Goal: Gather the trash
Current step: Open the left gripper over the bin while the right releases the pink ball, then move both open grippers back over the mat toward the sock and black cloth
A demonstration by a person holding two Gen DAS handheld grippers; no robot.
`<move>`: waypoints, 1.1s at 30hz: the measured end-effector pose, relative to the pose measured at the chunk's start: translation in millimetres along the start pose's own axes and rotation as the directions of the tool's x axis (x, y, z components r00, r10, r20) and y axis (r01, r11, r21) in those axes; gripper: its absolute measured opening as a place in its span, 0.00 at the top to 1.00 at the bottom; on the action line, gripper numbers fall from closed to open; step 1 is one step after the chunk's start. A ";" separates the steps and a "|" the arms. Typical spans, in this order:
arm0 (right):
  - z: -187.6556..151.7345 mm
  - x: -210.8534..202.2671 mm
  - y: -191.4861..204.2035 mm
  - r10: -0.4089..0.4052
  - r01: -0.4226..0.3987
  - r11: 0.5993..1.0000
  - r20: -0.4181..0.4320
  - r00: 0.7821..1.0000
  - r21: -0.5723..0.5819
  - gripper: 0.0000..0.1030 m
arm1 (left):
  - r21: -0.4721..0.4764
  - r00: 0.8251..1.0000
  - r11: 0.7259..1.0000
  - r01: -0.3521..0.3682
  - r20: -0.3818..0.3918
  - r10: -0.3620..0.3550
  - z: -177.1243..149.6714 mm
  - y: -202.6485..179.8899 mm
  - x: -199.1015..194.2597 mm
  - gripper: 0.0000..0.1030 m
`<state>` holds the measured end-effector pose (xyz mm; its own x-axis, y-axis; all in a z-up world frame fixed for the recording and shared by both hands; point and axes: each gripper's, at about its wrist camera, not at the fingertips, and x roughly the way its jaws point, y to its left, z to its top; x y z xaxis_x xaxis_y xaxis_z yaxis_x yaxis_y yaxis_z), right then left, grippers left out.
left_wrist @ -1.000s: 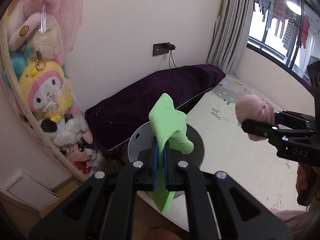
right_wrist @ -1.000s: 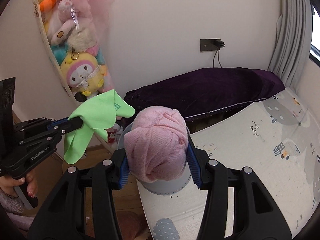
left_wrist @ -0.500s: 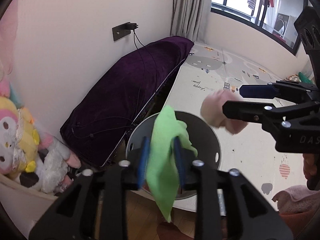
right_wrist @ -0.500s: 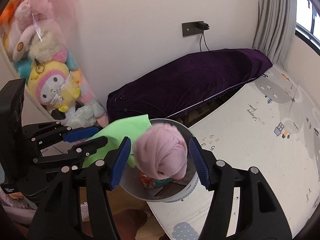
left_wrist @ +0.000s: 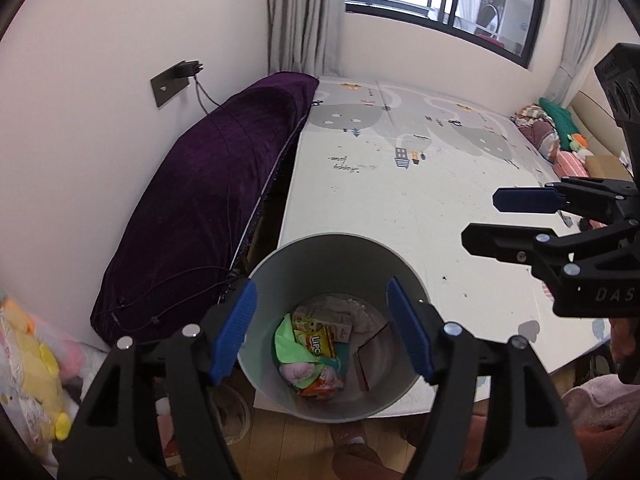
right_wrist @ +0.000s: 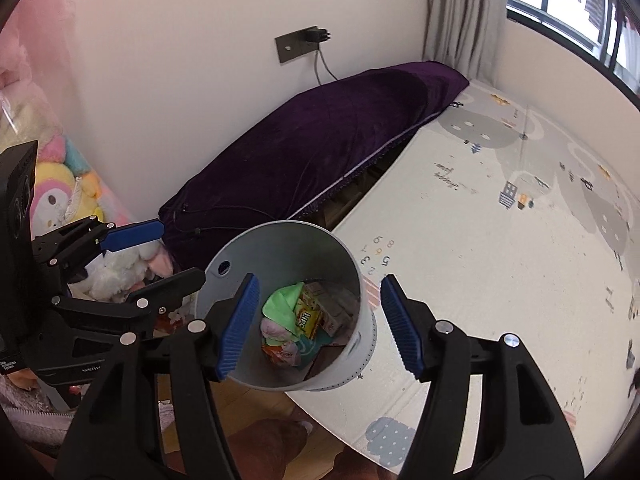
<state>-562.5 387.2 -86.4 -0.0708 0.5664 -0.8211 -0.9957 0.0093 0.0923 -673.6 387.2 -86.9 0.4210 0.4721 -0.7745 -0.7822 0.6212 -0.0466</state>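
Observation:
A grey round bin (left_wrist: 320, 268) (right_wrist: 288, 248) stands at the play mat's near corner, right below both grippers. Inside it lie a green cloth (left_wrist: 286, 344) (right_wrist: 282, 302), a pink cloth ball (left_wrist: 296, 372) (right_wrist: 272, 330), a yellow snack packet (left_wrist: 318, 342) and small cartons. My left gripper (left_wrist: 320, 292) (right_wrist: 182, 251) hangs over the bin's mouth, its jaws opening with nothing between them. My right gripper (right_wrist: 319, 284) (left_wrist: 480, 218) is open and empty too, pointing down into the bin from the mat side.
A purple velvet-covered bundle (left_wrist: 208, 208) lies along the wall left of the patterned play mat (left_wrist: 400, 184). Plush toys (right_wrist: 60, 200) are piled at the left. A heap of clothes (left_wrist: 548, 132) sits far across the mat. Wooden floor and a person's foot (left_wrist: 352, 444) are below.
Both grippers opened and tipped down over the bin. The green cloth left the left gripper and the pink ball left the right one; both now lie inside the bin.

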 end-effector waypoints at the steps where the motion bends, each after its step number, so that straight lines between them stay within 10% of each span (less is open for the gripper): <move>1: -4.8 -4.3 -5.0 -0.020 0.020 1.000 0.002 1.000 0.021 0.41 | 0.018 1.000 1.000 0.015 0.000 -0.015 2.1 -4.9 2.0 0.33; 13: -88.7 -93.0 -94.3 -0.276 0.247 0.913 0.045 0.960 0.325 0.40 | 0.256 0.973 0.940 0.224 -0.002 -0.232 25.9 -116.4 18.6 0.31; 33: -352.5 -313.0 -264.3 -0.592 0.453 0.606 -0.010 0.806 0.654 0.40 | 0.526 0.877 0.731 0.434 -0.061 -0.476 -21.9 -440.8 -14.3 0.31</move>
<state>-298.3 -83.1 -52.3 0.5313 0.4426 -0.7224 -0.5960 0.8012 0.0525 -344.9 93.0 -69.1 0.7141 0.0803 -0.6954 -0.1479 0.9883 -0.0378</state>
